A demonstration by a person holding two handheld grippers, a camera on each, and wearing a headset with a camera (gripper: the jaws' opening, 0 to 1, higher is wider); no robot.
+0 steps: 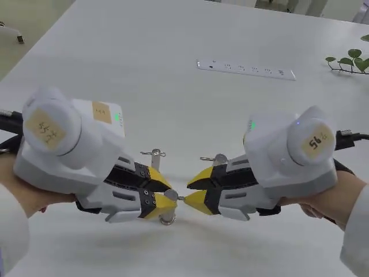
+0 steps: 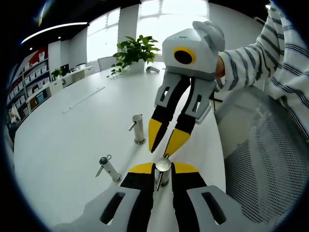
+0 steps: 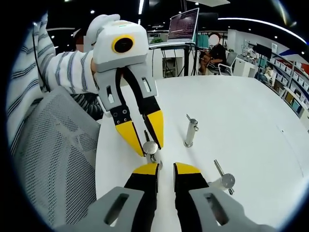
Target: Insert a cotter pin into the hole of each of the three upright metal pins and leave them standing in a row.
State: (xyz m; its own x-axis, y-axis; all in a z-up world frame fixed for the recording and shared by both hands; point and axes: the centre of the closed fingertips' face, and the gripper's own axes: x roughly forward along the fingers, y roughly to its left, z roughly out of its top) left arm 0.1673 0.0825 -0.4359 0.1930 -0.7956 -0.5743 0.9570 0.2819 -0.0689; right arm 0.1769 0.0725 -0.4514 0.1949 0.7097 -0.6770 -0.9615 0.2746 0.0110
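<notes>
Three metal pins stand on the white table (image 1: pixel 173 104). The nearest metal pin (image 1: pixel 168 218) sits between the jaws of my left gripper (image 1: pixel 170 194), which is shut on it just under its round head (image 2: pixel 162 165). My right gripper (image 1: pixel 188 196) faces it tip to tip, shut on a thin cotter pin (image 1: pixel 181 198) that meets the pin's shaft. In the left gripper view a thin rod (image 2: pixel 157 182) sticks out of the shaft on my side. Behind stand the second pin (image 1: pixel 155 157) and the third pin (image 1: pixel 220 158), each with a cotter pin through its top.
A white power strip (image 1: pixel 246 69) lies further back on the table, and a green plant (image 1: pixel 349 60) is at the far right. A mesh chair (image 2: pixel 251 145) stands off the table's near edge beside a person's striped sleeve (image 3: pixel 48 72).
</notes>
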